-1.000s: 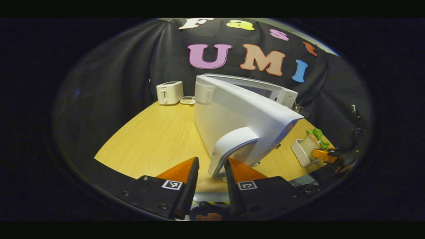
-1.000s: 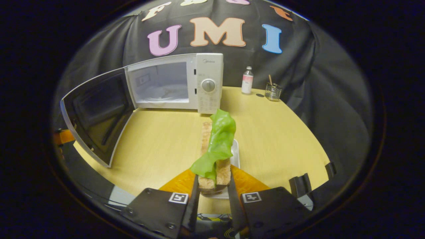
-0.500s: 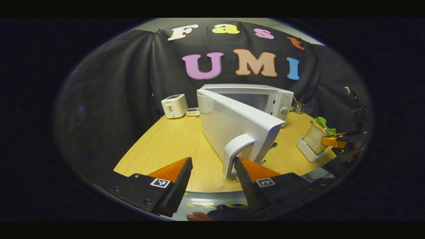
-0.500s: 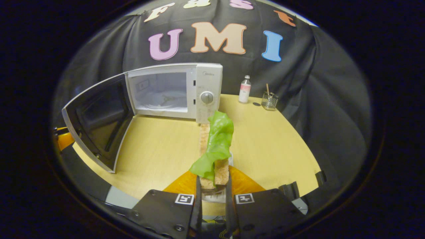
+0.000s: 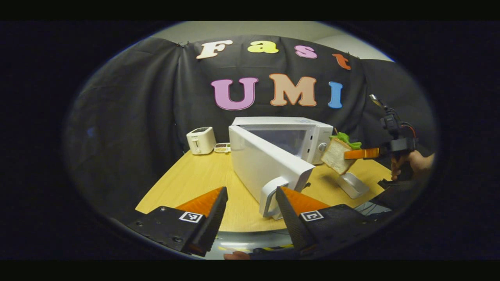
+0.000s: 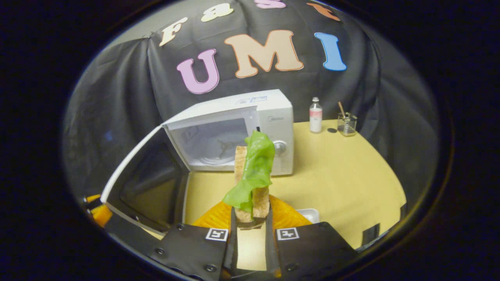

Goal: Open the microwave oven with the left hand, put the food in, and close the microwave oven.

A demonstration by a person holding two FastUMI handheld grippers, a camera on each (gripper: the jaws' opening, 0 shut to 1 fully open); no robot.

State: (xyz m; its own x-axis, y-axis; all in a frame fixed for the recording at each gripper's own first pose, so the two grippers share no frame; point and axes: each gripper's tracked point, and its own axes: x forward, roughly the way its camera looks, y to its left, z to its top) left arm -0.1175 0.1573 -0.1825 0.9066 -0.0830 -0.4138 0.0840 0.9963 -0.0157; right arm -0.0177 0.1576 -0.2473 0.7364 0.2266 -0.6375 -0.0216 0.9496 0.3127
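The white microwave oven (image 5: 308, 130) (image 6: 279, 117) stands at the back of the wooden table, its door (image 5: 265, 164) (image 6: 144, 179) swung wide open and the turntable inside visible. My left gripper (image 5: 250, 207) is open, and the door handle (image 5: 271, 193) stands between its fingers and a little beyond them, untouched. My right gripper (image 6: 250, 222) is shut on the food, a slice of bread (image 6: 254, 195) (image 5: 336, 156) with a green lettuce leaf (image 6: 254, 168) on it. It holds the food in the air above the table, in front of the open cavity.
A white tray (image 5: 351, 185) (image 6: 308, 214) lies on the table under the lifted food. A white toaster (image 5: 200, 139) and a small dish (image 5: 222, 147) sit at the back left. A bottle (image 6: 315, 116) and a wire holder (image 6: 346, 124) stand at the back right.
My right gripper lifted the bread out of the white tray and carried it up toward the microwave opening. My left gripper opened and drew back from the door handle.
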